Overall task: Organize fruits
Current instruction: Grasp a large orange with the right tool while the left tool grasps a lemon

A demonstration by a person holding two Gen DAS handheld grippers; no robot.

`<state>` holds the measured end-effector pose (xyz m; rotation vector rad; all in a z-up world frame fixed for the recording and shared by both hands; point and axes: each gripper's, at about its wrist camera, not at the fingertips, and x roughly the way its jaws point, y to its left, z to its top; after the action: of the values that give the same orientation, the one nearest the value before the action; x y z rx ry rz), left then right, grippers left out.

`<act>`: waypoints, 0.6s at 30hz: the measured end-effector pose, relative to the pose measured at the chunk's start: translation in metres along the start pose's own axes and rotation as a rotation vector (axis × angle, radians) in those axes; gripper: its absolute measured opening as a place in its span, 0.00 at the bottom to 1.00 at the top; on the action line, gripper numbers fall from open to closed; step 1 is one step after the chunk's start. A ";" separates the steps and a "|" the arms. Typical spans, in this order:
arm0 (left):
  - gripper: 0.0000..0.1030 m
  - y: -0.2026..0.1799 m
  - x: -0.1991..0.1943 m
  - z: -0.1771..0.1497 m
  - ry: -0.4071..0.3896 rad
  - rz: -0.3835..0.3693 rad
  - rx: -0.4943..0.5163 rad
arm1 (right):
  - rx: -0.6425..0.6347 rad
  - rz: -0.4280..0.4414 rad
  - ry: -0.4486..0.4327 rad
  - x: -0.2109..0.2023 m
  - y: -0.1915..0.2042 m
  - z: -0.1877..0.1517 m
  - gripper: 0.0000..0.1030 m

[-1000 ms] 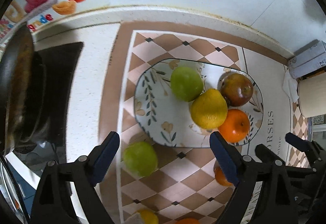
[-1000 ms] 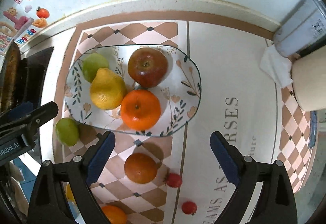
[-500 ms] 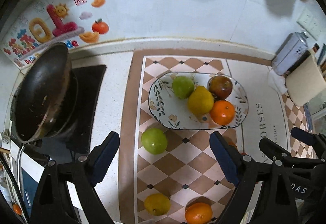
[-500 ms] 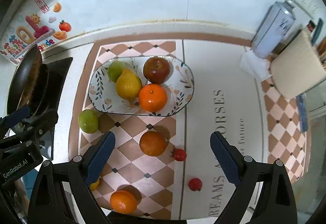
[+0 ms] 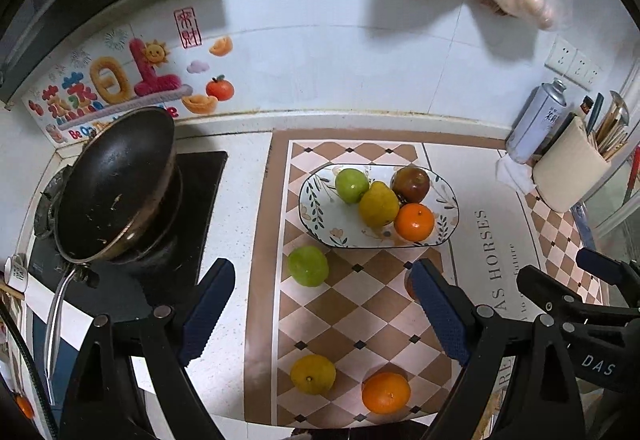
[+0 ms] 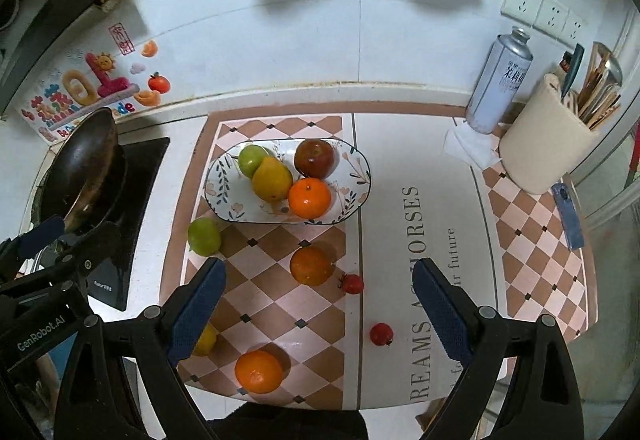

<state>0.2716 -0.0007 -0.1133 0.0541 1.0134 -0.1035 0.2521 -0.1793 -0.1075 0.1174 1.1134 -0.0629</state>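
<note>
The left tool [image 5: 322,306] and right tool [image 6: 320,304] are both released and empty, raised above the surface [image 6: 404,144]. The plate [image 6: 224,184] on the mat [image 6: 400,280] carries a green apple [image 6: 251,159], a pear [image 6: 272,178], a red apple [image 6: 315,158] and an orange [image 6: 309,198]. Loose on the mat nearer the tools lie another green apple [image 6: 204,236], two oranges [image 6: 312,266], a lemon [image 5: 313,374] and two small red fruits [image 6: 352,283].

A dark wok [image 5: 116,184] sits on the stove [image 5: 200,176]; a spray can [image 6: 500,80] stands beside a utensil holder [image 6: 548,144].
</note>
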 end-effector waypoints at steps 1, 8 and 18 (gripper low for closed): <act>0.88 0.000 -0.003 -0.001 -0.007 0.001 0.001 | 0.006 0.011 -0.002 -0.003 0.001 -0.002 0.94; 0.88 0.013 0.008 -0.017 0.061 -0.012 -0.026 | 0.001 0.114 0.109 0.021 0.009 -0.020 0.94; 0.88 0.050 0.123 -0.087 0.471 -0.025 -0.133 | -0.046 0.300 0.659 0.183 0.040 -0.112 0.93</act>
<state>0.2683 0.0491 -0.2641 -0.0595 1.4893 -0.0458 0.2370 -0.1241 -0.3184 0.2749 1.7403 0.2895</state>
